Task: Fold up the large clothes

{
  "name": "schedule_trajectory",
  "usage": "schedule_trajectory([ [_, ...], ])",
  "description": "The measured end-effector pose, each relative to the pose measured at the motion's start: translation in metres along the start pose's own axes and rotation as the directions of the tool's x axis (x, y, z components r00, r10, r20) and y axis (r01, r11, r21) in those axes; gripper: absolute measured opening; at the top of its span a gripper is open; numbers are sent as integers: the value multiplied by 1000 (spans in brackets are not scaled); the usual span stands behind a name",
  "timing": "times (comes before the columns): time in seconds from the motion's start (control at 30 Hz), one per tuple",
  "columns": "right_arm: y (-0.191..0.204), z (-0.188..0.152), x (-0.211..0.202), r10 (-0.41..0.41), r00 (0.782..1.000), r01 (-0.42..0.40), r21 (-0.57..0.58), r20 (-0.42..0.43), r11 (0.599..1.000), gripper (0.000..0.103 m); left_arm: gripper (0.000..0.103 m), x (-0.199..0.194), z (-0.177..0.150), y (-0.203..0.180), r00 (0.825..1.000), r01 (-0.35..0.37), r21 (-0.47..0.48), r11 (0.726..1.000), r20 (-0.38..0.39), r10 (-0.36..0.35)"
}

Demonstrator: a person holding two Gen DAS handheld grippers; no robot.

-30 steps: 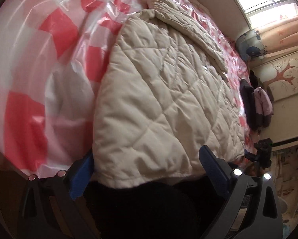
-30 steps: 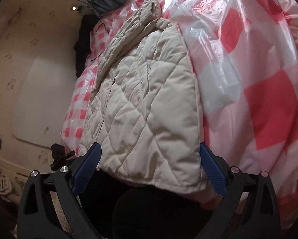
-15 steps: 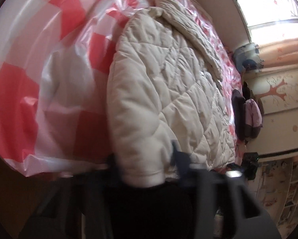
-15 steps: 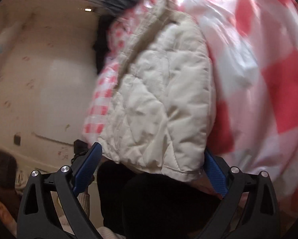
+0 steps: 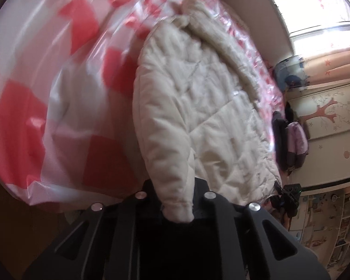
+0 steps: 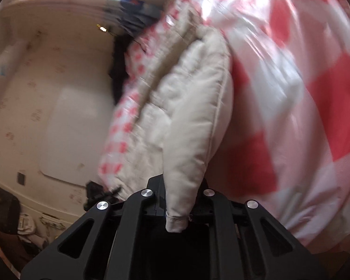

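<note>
The left gripper (image 5: 176,193) is pinching the near hem of the cream quilted padded jacket (image 5: 198,107), its two black fingers closed tight on the fabric. The jacket is lying on the red and white checked plastic sheet (image 5: 46,98) that is covering the bed. The right gripper (image 6: 178,198) is clamping the other hem corner of the jacket (image 6: 193,107), also fully closed on it.

Both tongs (image 5: 175,192) (image 6: 178,198) clamped jacket (image 5: 198,116) hem.
</note>
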State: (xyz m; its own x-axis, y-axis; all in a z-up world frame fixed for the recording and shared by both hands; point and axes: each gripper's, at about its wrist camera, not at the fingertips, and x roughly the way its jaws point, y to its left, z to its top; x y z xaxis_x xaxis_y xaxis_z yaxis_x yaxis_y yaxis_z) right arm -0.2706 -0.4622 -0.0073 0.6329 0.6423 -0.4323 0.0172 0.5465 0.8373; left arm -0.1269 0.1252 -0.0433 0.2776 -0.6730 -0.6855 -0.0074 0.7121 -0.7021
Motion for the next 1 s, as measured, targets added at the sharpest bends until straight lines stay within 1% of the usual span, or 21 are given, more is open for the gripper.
schedule_trajectory([
  [0.07, 14, 4, -7, 42, 999, -41, -18, 30, 999, 10, 13, -13, 2, -15, 999, 26, 4, 1000, 40, -26],
  [0.13, 32, 6, -14, 88, 995, -86, -49, 42, 995, 10, 12, -29, 2, -34, 996, 51, 37, 998, 72, -53],
  [0.23, 59, 3, -25, 118, 992, -113, -104, 39, 988, 10, 12, -52, -4, -58, 991, 84, 90, 992, 98, -93],
  [0.3, 75, -1, -39, 132, 991, -126, -139, 36, 982, 10, 12, -70, -12, -71, 987, 100, 123, 987, 112, -114],
  [0.4, 92, -13, -59, 148, 988, -140, -169, 36, 976, 10, 12, -91, -27, -79, 983, 120, 145, 982, 119, -137],
  [0.53, 109, -46, -99, 154, 988, -145, -200, 30, 969, 10, 12, -128, -65, -75, 979, 140, 169, 976, 124, -162],
  [0.6, 113, -67, -119, 146, 989, -140, -211, 11, 967, 10, 12, -144, -88, -70, 978, 145, 186, 972, 121, -169],
  [0.63, 111, -78, -127, 131, 991, -132, -212, -16, 968, 10, 12, -148, -103, -64, 981, 146, 221, 964, 91, -169],
  [0.67, 106, -89, -133, 105, 993, -115, -210, -60, 971, 13, 13, -147, -111, -60, 984, 148, 244, 958, 57, -166],
  [0.7, 94, -102, -132, 65, 990, -88, -195, -122, 977, 18, 16, -145, -121, -51, 989, 131, 267, 955, 27, -143],
  [0.73, 84, -110, -136, 42, 986, -71, -177, -163, 982, 32, 22, -134, -134, -37, 993, 121, 280, 952, -40, -115],
  [0.77, 67, -119, -132, 16, 976, -48, -147, -215, 988, 42, 34, -125, -140, -24, 992, 115, 283, 952, -84, -95],
  [0.8, 45, -129, -129, -29, 964, -2, -114, -264, 993, 56, 42, -119, -145, -12, 992, 95, 277, 956, -104, -69],
  [0.83, 26, -133, -128, -53, 958, 32, -77, -283, 997, 59, 47, -110, -151, 9, 989, 88, 250, 964, -139, -54],
  [0.87, 6, -136, -131, -49, 955, 43, -28, -292, 999, 59, 59, -107, -153, 21, 985, 108, 227, 968, -157, -73],
  [0.9, -8, -138, -136, -36, 958, 40, 7, -283, 999, 60, 67, -106, -154, 35, 982, 129, 204, 970, -161, -97],
  [0.93, -26, -137, -144, -18, 968, 32, 51, -252, 998, 64, 71, -110, -153, 53, 985, 132, 168, 977, -134, -110],
  [0.97, -38, -135, -151, -7, 975, 27, 86, -222, 996, 67, 83, -114, -152, 67, 986, 138, 126, 982, -107, -125],
  [1.0, -49, -134, -157, 7, 981, 16, 113, -195, 993, 72, 92, -119, -151, 80, 986, 154, 82, 985, -78, -148],
])
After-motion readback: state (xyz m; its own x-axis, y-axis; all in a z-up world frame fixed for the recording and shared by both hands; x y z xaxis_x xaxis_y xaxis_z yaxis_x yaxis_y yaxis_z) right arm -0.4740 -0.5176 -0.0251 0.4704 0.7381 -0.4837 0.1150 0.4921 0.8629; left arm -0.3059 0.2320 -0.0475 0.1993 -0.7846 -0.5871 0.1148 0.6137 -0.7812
